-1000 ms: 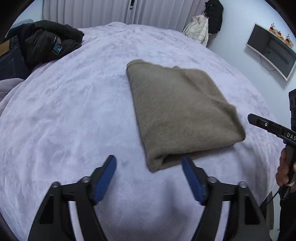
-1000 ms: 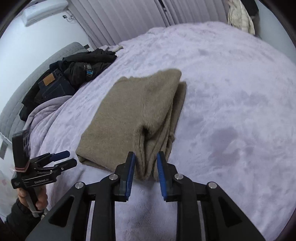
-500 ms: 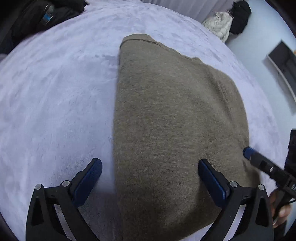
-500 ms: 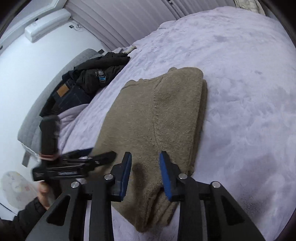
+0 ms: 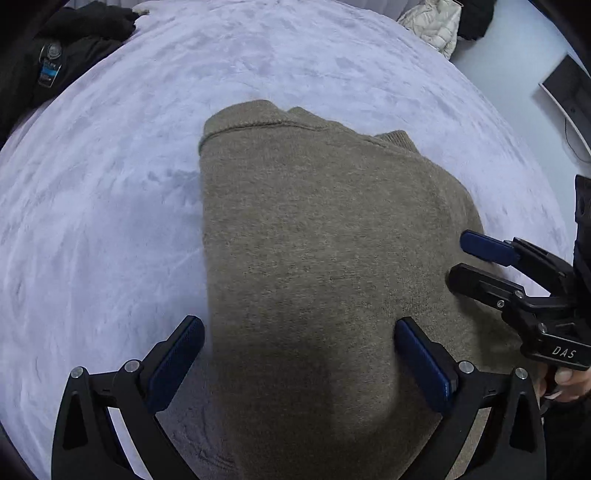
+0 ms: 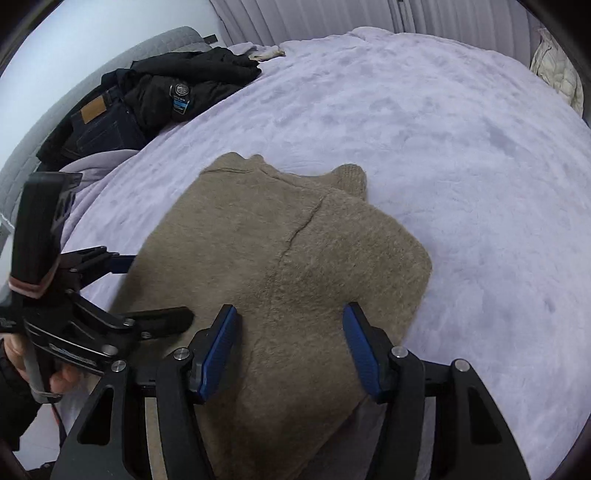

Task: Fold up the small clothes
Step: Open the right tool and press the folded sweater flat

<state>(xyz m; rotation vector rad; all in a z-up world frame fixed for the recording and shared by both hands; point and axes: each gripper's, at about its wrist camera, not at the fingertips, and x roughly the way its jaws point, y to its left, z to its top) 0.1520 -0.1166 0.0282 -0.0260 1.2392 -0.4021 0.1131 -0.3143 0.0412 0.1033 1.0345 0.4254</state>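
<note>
A tan knit sweater [image 5: 325,229] lies folded on the lavender bed cover [image 5: 110,221]. My left gripper [image 5: 299,343] hangs open and wide just over the sweater's near left part, one pad [image 5: 177,354] past its left edge. It holds nothing. In the right wrist view the same sweater [image 6: 295,240] shows a sleeve seam and a cuff at its far corner. My right gripper [image 6: 290,319] is over the near right part, jaws opening, cloth below and between them but not pinched. Each gripper shows in the other's view: the right gripper [image 5: 461,256] and the left gripper [image 6: 155,288].
A black jacket [image 6: 177,88] and dark jeans [image 6: 99,125] are heaped at the bed's far left edge. A pale puffer jacket [image 5: 432,22] hangs at the back right by a wall screen [image 5: 569,96]. Curtains run behind. Bare cover surrounds the sweater.
Both grippers came forward and down until they hang over the sweater's near end. The right jaws went from nearly closed to well apart. The left jaws spread wider.
</note>
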